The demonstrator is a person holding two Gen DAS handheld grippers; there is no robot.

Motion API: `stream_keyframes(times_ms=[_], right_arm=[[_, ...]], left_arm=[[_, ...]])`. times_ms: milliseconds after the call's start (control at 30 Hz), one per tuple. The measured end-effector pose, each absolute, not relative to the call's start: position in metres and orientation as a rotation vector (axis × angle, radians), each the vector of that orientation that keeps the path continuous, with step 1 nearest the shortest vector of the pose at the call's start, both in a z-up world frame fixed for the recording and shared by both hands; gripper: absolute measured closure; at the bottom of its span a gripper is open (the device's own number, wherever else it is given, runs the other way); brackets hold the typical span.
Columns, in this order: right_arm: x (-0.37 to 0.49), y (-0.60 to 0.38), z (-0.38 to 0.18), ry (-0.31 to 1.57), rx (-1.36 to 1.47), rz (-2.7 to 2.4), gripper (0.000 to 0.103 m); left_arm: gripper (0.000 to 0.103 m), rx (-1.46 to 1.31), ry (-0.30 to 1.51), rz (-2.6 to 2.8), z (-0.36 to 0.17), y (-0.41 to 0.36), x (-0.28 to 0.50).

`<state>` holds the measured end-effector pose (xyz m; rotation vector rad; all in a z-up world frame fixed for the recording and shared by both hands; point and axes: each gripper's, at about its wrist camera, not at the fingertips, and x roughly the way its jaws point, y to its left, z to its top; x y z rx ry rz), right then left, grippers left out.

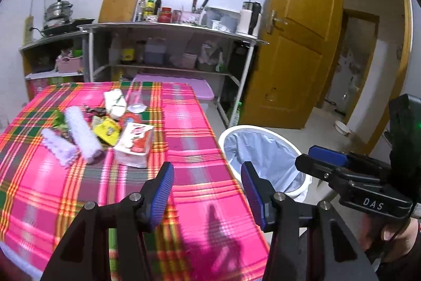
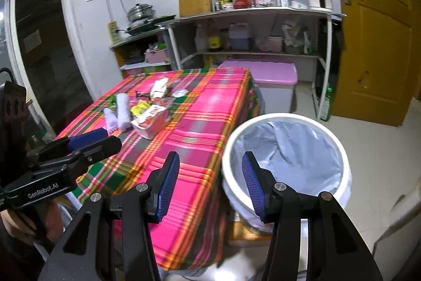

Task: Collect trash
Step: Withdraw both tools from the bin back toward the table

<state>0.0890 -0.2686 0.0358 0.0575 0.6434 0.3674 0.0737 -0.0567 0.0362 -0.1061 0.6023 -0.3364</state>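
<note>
Pink plaid cloth covers the table point(image 1: 200, 149), which stands before steel kitchen shelves point(image 1: 168, 28) and a yellow door point(image 1: 294, 44). Trash sits bunched on its far left part: two lilac rolls point(image 1: 79, 134), a yellow wrapper point(image 1: 106, 129), a red-and-white carton point(image 1: 135, 145) and a white packet point(image 1: 114, 103). Just beside the table's right edge stands a white bin point(image 2: 286, 123) with a pale liner. The left gripper point(image 1: 208, 188) hangs over the cloth, jaws apart and empty; the right gripper point(image 2: 210, 186) hovers between table edge and bin, also parted, holding nothing.
</note>
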Motion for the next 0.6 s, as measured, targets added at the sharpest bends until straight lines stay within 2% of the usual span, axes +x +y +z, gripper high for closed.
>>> stream_keyframes(times_ms=[600], right_arm=[[0.099, -0.221, 0.031, 0.698, 0.03, 0.457, 0.052]], left_arm=[[0.05, -0.145, 0.572, -0.204, 0.035, -0.005, 0.054]])
